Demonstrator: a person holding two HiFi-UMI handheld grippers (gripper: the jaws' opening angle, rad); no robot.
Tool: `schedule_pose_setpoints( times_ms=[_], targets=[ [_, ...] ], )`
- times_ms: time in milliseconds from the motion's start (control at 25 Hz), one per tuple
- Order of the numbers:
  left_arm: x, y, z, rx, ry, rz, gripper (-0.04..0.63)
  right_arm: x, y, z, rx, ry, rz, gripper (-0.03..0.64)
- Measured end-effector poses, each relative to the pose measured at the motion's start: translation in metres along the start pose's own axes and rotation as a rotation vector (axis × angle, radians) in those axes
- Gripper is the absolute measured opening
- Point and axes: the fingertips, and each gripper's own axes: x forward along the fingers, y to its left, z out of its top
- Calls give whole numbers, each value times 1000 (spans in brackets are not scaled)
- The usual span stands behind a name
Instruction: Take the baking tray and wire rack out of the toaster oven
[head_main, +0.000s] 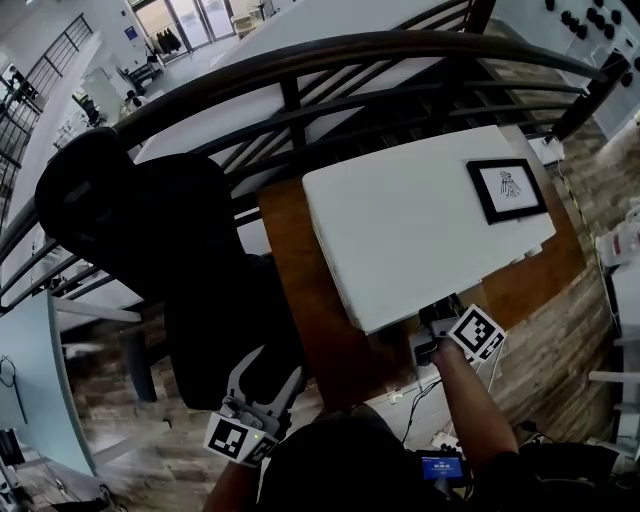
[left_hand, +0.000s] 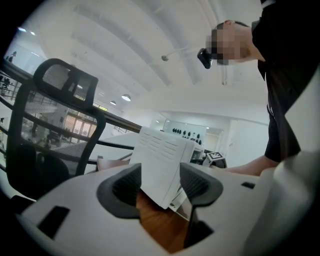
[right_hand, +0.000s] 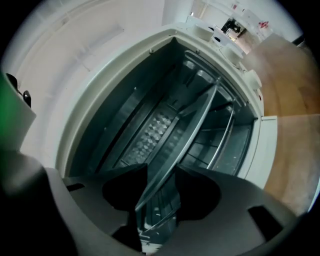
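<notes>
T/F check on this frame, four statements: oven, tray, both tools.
1. The right tool looks into the open toaster oven. True.
2. The baking tray lies out on the table. False: it sits inside the oven, its rim between the right tool's jaws.
3. The left tool grips the wire rack. False: its jaws stand apart, empty.
4. A black-framed picture lies on the oven's top. True.

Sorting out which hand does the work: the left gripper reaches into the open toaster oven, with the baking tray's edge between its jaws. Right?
Wrong hand. It is the right gripper that reaches into the open toaster oven, with the baking tray's edge between its jaws; the right gripper view shows it.
</notes>
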Motion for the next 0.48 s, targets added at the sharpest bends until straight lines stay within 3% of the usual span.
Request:
schedule_pose_setpoints(
  times_ms=[280, 480],
  targets=[
    [-7, 6, 2, 16, -4, 29, 245, 9, -11, 0, 34, -5, -31, 150],
    [-13, 3, 2, 28, -6, 35, 245, 7, -7, -2, 138, -23, 17, 126]
  ],
)
